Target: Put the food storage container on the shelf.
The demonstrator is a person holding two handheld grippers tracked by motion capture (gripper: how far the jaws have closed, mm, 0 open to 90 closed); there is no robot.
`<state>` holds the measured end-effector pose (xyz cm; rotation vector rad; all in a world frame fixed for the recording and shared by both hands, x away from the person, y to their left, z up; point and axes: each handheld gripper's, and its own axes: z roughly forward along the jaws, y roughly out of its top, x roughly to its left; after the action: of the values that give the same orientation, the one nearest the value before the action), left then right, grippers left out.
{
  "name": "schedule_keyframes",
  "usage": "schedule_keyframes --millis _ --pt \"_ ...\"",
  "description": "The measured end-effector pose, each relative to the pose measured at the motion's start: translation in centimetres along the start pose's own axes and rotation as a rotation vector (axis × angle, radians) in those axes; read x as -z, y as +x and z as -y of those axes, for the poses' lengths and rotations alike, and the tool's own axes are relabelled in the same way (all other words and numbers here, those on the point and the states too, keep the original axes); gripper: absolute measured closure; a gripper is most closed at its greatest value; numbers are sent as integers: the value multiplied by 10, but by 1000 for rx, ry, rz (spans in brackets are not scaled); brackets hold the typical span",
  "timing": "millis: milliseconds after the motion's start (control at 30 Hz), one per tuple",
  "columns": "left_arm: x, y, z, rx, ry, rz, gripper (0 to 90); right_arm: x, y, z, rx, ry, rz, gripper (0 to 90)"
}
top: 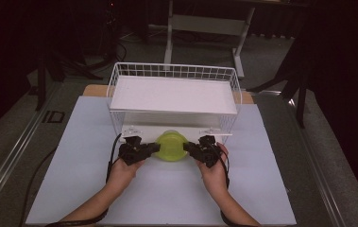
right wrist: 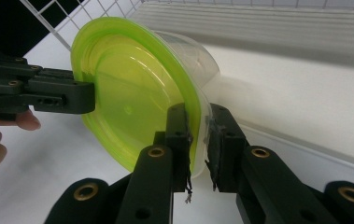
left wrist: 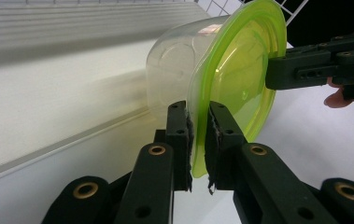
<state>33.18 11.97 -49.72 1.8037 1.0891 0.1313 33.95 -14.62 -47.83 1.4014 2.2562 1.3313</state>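
Note:
A clear plastic container (top: 171, 145) with a lime-green lid (left wrist: 240, 79) is tipped on its side at the front opening of the white wire basket (top: 174, 71). The lid faces the person. My left gripper (top: 154, 148) is shut on the lid's rim at the left, its jaws clamped over the green edge (left wrist: 199, 135). My right gripper (top: 188, 149) is shut on the opposite rim (right wrist: 199, 140). In the left gripper view the right gripper (left wrist: 282, 70) pinches the far edge. In the right gripper view the left gripper (right wrist: 81, 98) shows the same way. The clear tub (right wrist: 198, 56) points into the basket's lower level.
The basket holds a white shelf board (top: 174, 94) above the lower level, with its floor (left wrist: 48, 107) running back inside. It stands on a pale table sheet (top: 167, 198). Cables trail from both grippers toward the person. A desk frame (top: 205, 23) stands beyond on the floor.

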Motion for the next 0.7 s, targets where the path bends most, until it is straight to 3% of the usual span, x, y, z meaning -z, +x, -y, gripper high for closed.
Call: schedule_keyframes --millis 200,500,700 --pt "-6 2 1 2 16 -5 815 -5 -6 2 -10 8 10 796" --pt "-17 12 1 20 29 -18 813 -16 -8 1 17 11 38 795" --pt "-18 15 -1 30 18 -11 811 -19 -10 -1 5 7 36 792"
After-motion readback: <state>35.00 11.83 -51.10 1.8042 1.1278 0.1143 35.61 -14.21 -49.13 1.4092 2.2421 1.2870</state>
